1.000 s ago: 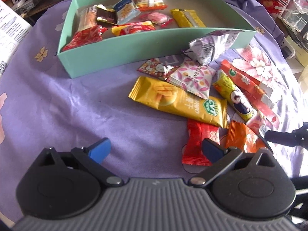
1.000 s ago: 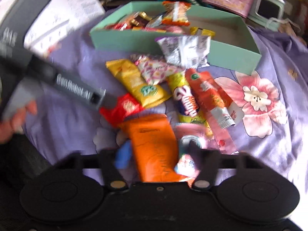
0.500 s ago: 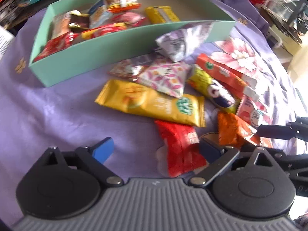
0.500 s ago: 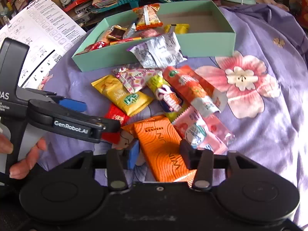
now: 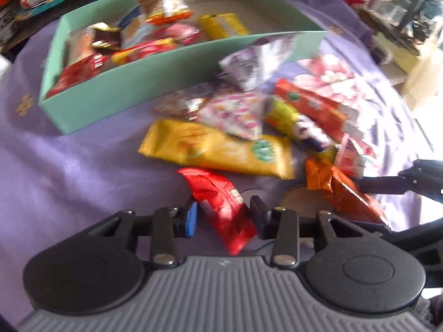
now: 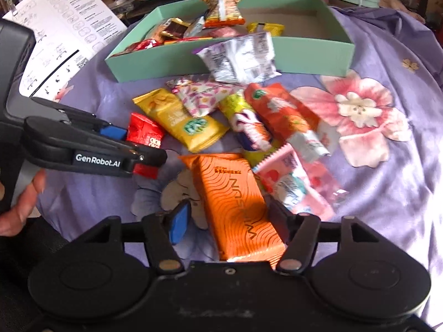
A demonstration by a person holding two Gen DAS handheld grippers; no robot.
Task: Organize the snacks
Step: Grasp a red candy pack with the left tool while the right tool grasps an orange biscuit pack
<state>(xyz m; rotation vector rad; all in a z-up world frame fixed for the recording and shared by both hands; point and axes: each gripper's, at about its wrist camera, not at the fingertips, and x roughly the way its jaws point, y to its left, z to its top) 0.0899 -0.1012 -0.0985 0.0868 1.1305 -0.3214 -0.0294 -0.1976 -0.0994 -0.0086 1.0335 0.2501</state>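
Jaws on both tools stand around a packet each: the left gripper [image 5: 224,218] has its pads flanking the red snack packet [image 5: 221,204] at lower centre of the left wrist view, narrowed around it but not visibly pressing, so the red packet counts as straddled, not gripped; the right gripper [image 6: 229,221] stands with jaws apart around the orange snack packet [image 6: 235,199] at lower centre of its own view, the blue pad clear of the wrapper and the other side close to it or touching. Whether either packet rests on the purple floral cloth [image 6: 387,193] or is raised off it cannot be told. Beyond them, in mid-frame, a loose heap lies on the cloth: a long yellow bar [image 6: 180,119], a pink patterned pouch [image 6: 205,96], a silver crinkled bag [image 6: 241,55] leaning on the wall of the mint-green box [image 6: 318,58], which sits in the upper part of the frame and already contains several snacks at its left end. Both packets are probably light, thin foil, slick and easily crushed; a hold across the short width near the middle, with gentle closing, would likely keep them from sliding out or drooping. The orange one looks flatter and stiffer, the red one puffier and softer.
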